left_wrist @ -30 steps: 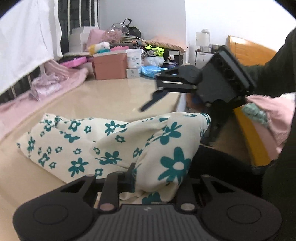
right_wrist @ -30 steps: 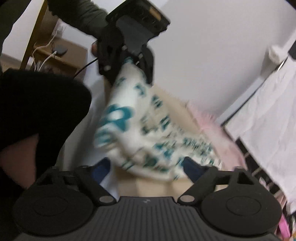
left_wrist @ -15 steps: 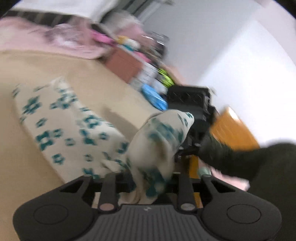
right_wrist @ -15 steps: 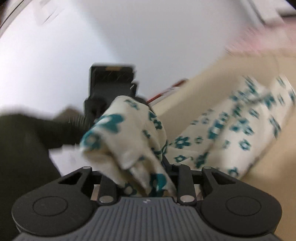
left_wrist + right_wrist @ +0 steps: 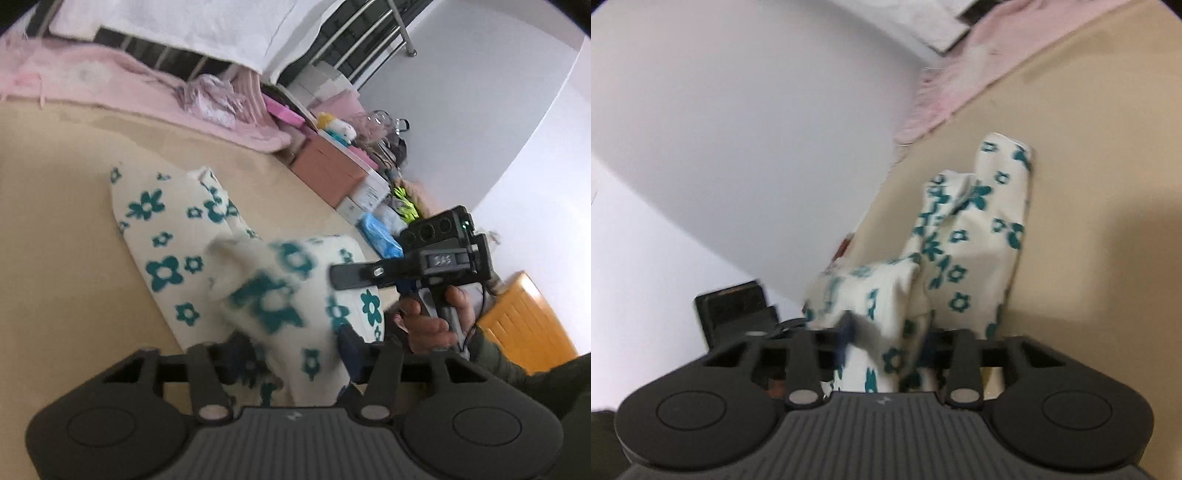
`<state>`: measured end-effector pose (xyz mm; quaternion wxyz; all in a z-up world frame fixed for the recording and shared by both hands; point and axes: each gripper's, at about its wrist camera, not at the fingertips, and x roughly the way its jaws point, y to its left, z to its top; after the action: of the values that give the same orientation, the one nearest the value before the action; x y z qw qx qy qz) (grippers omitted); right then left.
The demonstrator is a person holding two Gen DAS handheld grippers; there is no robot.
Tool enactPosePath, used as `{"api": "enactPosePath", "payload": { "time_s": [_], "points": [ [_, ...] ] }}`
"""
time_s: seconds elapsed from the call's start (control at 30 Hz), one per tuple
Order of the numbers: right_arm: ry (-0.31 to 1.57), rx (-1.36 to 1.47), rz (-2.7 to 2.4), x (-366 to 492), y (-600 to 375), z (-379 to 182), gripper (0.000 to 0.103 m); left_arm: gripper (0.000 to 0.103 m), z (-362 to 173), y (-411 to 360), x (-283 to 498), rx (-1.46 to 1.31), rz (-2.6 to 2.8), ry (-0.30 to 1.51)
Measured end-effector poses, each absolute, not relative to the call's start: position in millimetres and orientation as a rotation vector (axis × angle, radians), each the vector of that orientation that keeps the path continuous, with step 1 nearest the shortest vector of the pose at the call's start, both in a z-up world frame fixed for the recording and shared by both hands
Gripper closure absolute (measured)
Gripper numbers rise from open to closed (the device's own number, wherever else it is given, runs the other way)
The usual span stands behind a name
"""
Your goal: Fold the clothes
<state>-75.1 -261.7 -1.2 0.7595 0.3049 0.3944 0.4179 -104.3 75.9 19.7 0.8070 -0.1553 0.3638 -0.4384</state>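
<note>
Opening, the left gripper (image 5: 291,354) is freeing the cloth (image 5: 173,236) between its jaws, while the right gripper (image 5: 886,343) is clamping a fold for transfer.

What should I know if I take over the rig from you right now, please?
Left gripper: jaws opening, a bunch of the floral garment between them.
Right gripper: shut on the garment's near end.
The rest of the garment lies rumpled on the beige surface.
Done: no tidy fold yet.
Left: probably spread it flat, then fold it.
</note>
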Motion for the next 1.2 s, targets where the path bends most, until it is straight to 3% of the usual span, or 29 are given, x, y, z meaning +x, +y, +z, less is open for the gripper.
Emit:
{"api": "enactPosePath", "payload": {
  "time_s": [0.13,0.3,0.53,0.57,0.67,0.73,0.8,0.83,0.87,1.0,1.07,1.2],
  "points": [
    [0.864,0.591,0.816,-77.9,-248.5,-3.8,0.081,0.057,20.9,75.1,-108.5,-0.326,-0.874,0.781],
    [0.825,0.481,0.802,-78.3,-241.4,2.6,0.081,0.049,47.2,92.5,-119.3,-0.185,-0.765,0.616],
    [0.791,0.396,0.774,-92.5,-214.8,4.7,0.080,0.059,66.3,12.4,-142.8,0.154,-0.490,0.408],
    [0.786,0.401,0.768,-94.2,-216.1,5.4,0.077,0.061,61.8,-1.3,-145.3,0.213,-0.496,0.396],
    [0.711,0.335,0.741,-108.7,-220.1,17.1,0.047,0.068,37.0,-12.1,-144.6,0.268,-0.489,0.430],
    [0.576,0.192,0.650,-126.3,-223.6,31.0,0.045,0.068,27.9,-2.1,-143.7,0.232,-0.512,0.424],
    [0.465,0.072,0.529,-138.0,-218.6,42.2,0.065,0.066,28.9,10.1,-135.6,0.146,-0.527,0.475],
    [0.432,0.043,0.517,-140.7,-214.2,45.3,0.090,0.063,27.9,13.8,-133.6,0.128,-0.529,0.481],
    [0.400,0.026,0.529,-144.2,-206.5,47.8,0.093,0.061,27.0,13.8,-135.0,0.136,-0.525,0.469],
    [0.363,-0.123,0.565,-143.7,-159.7,40.1,0.094,0.060,22.4,15.4,-139.6,0.151,-0.513,0.430],
    [0.438,-0.145,0.531,-130.5,-144.7,22.3,0.094,0.058,20.1,20.7,-138.5,0.121,-0.507,0.439],
    [0.444,-0.058,0.488,-130.2,-151.9,12.3,0.094,0.053,31.3,37.1,-142.1,0.101,-0.443,0.454]
  ]
}}
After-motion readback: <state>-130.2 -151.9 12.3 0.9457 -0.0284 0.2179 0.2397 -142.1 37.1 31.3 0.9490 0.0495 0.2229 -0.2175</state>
